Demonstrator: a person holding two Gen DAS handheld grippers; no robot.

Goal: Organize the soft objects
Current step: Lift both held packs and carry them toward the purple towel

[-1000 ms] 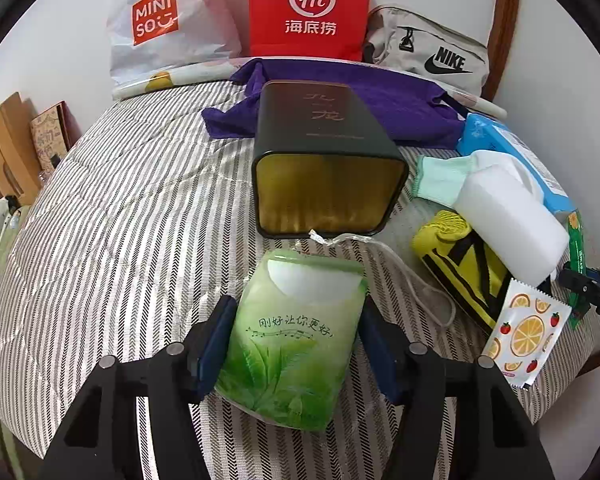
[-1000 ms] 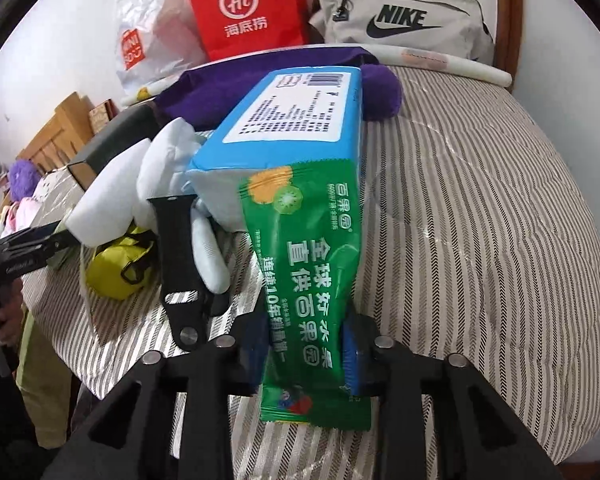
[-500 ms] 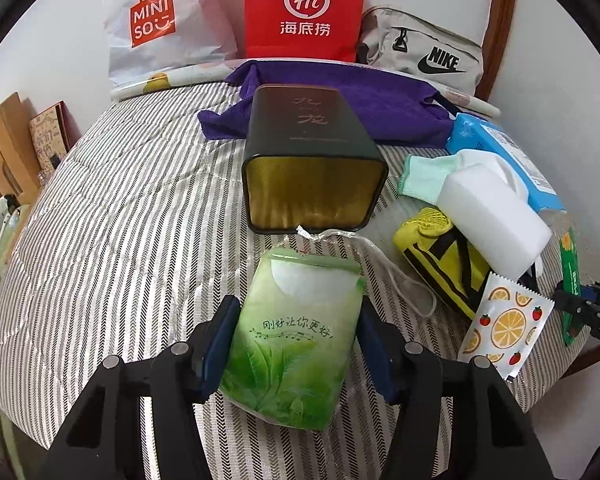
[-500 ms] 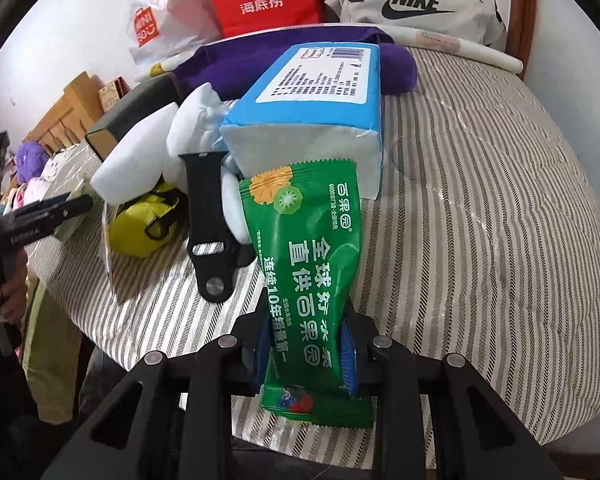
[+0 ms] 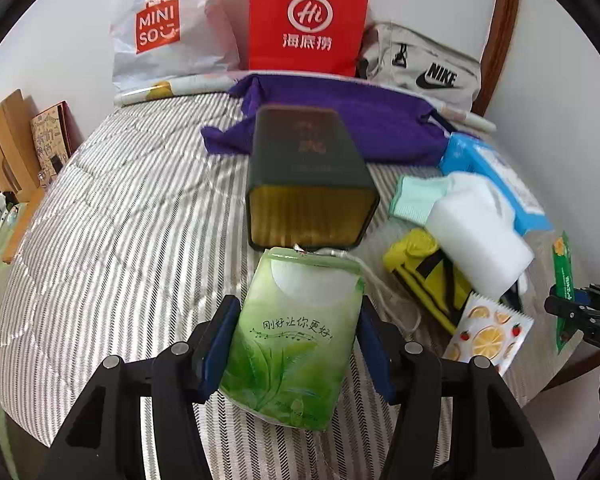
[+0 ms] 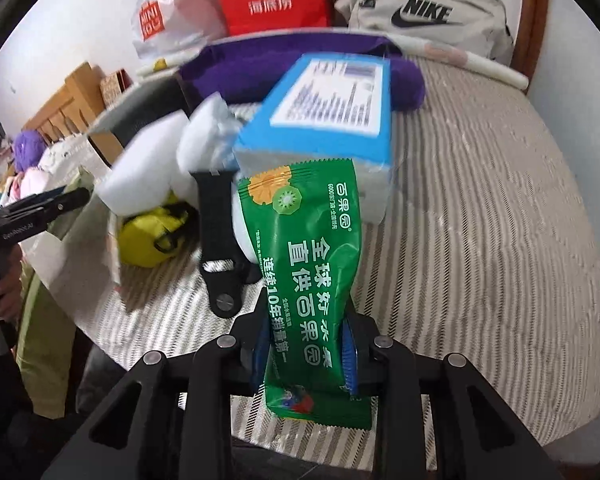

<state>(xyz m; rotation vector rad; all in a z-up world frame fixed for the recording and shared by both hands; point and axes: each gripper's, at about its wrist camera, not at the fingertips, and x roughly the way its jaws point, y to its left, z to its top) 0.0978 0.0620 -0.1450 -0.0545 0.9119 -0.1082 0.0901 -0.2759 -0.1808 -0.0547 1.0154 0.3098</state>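
Striped quilt [image 5: 132, 216] covers the bed, soft goods scattered across its far and right side. Purple cloth [image 5: 364, 120] lies crumpled at the far edge, below a red bag [image 5: 308, 16] and a white plastic bag [image 5: 168, 28]. Dark tin [image 5: 312, 176] lies on its side mid-bed, gold interior facing the left camera. Blue tissue pack [image 6: 328, 108], label up, sits on the right side of the quilt; white foam block [image 5: 476, 240] leans just beside it over a yellow pouch [image 5: 424, 268]. Left gripper [image 5: 296, 344] is clamped on a green tissue pack [image 5: 296, 336]: glossy film, leaf print, pale oval top, sides dented in by the blue pads, held just in front of the tin's mouth. Right gripper [image 6: 306, 344] pinches a green sachet [image 6: 308, 264], narrow, flat, white lettering, fruit print at its upper end, which overlaps the blue pack's near face. Black strap [image 6: 218, 240] lies just left of the sachet.
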